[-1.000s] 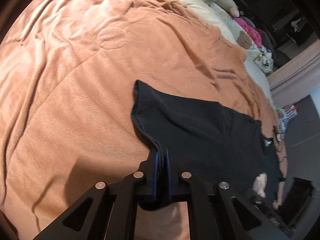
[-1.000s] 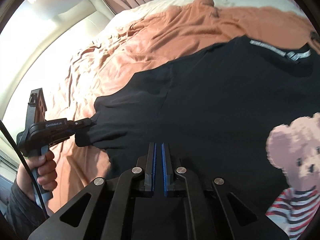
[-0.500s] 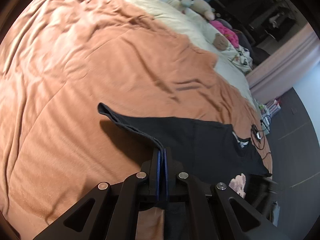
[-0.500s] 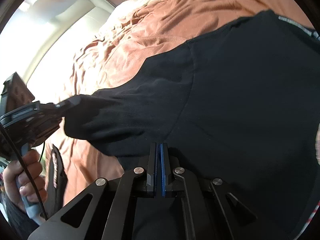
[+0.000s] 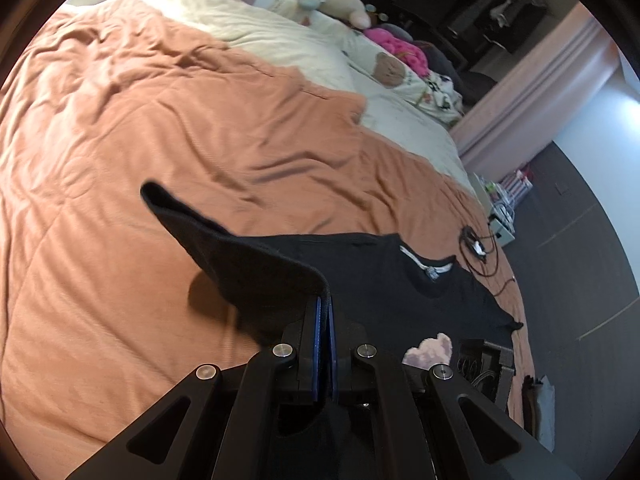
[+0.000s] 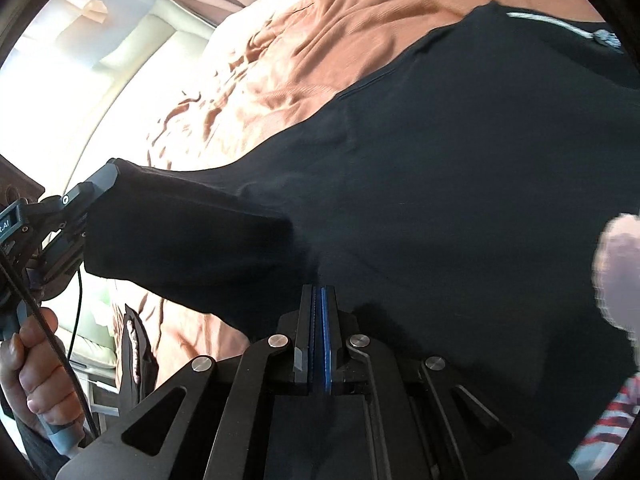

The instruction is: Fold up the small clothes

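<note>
The bed fills nearly everything from where I stand, spread with a rumpled orange blanket (image 5: 168, 128) that gives way at the far side to a cream sheet (image 5: 280, 40). On that far edge lie a plush toy (image 5: 340, 4), a pink bundle (image 5: 396, 46) and a bear-print pillow (image 5: 390, 70). Beyond the bed's right side the dark floor (image 5: 580, 264) runs toward a pinkish curtain (image 5: 532, 100). In the right wrist view a pale padded headboard (image 6: 132, 44) glows in strong light at the far left.

On the blanket lies 1 black T-shirt (image 5: 380, 280), front up, its long axis running from the near edge toward the far right, with the neckline and white label (image 5: 430, 266) at the far-right end. A bear print (image 6: 618, 264) shows low on the chest, partly cut off by the frame. The left sleeve (image 5: 224, 248) is raised off the blanket, tapering to a point at the far left and casting a shadow below.

The left gripper (image 5: 323, 308) is clenched on the sleeve's hem, cloth bunched over its blue pads. From the right wrist view, a hand (image 6: 34, 364) grips its handle. The right gripper (image 6: 319, 300) is closed tight, fingers together over the black cloth; whether any fabric is pinched I cannot tell.

A black cable (image 5: 480, 248) lies on the blanket just right of the collar.
</note>
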`<state>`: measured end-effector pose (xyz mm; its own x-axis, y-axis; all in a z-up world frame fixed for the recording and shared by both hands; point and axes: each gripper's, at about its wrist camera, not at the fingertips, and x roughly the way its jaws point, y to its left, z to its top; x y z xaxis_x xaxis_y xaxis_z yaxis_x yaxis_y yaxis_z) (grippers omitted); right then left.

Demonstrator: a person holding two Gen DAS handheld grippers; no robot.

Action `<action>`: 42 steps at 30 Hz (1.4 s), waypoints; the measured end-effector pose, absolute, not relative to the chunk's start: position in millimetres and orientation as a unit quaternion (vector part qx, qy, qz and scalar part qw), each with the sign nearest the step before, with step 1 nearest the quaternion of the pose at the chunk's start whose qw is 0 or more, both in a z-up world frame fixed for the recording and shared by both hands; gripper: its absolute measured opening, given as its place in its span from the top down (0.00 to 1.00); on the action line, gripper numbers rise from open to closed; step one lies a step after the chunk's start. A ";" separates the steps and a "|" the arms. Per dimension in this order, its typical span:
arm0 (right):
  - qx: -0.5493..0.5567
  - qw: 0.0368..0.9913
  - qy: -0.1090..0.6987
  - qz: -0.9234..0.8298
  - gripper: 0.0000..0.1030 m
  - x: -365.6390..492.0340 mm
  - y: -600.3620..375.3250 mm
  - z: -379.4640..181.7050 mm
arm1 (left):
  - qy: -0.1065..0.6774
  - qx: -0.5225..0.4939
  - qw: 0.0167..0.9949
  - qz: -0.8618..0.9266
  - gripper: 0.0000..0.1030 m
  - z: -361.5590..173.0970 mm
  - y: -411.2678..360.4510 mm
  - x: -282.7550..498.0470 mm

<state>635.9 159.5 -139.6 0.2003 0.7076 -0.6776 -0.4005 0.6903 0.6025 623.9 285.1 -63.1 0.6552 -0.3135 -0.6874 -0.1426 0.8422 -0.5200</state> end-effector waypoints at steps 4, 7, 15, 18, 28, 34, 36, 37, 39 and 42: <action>0.147 0.775 0.511 0.342 1.00 635.4 137.7 -133.8 | 0.418 -0.258 0.869 -0.061 0.97 -62.7 255.6 629.3; 0.150 0.782 0.507 0.330 0.83 637.2 119.2 -130.2 | 0.426 -0.245 0.868 -0.076 0.97 -65.3 229.7 633.4; 0.154 0.798 0.496 0.305 0.51 634.6 88.2 -123.1 | 0.465 -0.226 0.846 -0.130 0.84 -85.5 168.4 635.6; 0.164 0.793 0.501 0.307 0.51 641.2 74.9 -123.0 | 0.467 -0.220 0.847 -0.125 0.47 -87.3 168.0 629.5; 0.172 0.786 0.508 0.308 0.48 664.2 64.6 -136.2 | 0.475 -0.216 0.853 -0.023 0.44 -102.9 229.6 601.4; 0.196 0.777 0.512 0.308 0.48 680.5 67.0 -153.1 | 0.500 -0.223 0.837 0.002 0.44 -133.2 253.8 592.2; 0.207 0.776 0.512 0.306 0.48 686.1 69.1 -157.6 | 0.509 -0.222 0.831 0.008 0.44 -144.5 257.9 590.9; 0.209 0.778 0.509 0.303 0.49 688.4 68.3 -159.6 | 0.512 -0.224 0.829 0.008 0.44 -149.1 259.9 590.1; 0.201 0.784 0.507 0.296 0.60 690.1 69.9 -161.8 | 0.515 -0.231 0.825 0.005 0.44 -157.4 262.5 587.3; 0.188 0.792 0.507 0.283 0.80 694.7 73.7 -165.5 | 0.520 -0.228 0.823 0.001 0.44 -164.8 260.5 584.7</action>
<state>694.7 73.7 -165.5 0.3262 0.6383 -0.6972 -0.2571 0.7697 0.5844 584.7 260.5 -164.8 0.4596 -0.2352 -0.8564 -0.2387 0.8961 -0.3742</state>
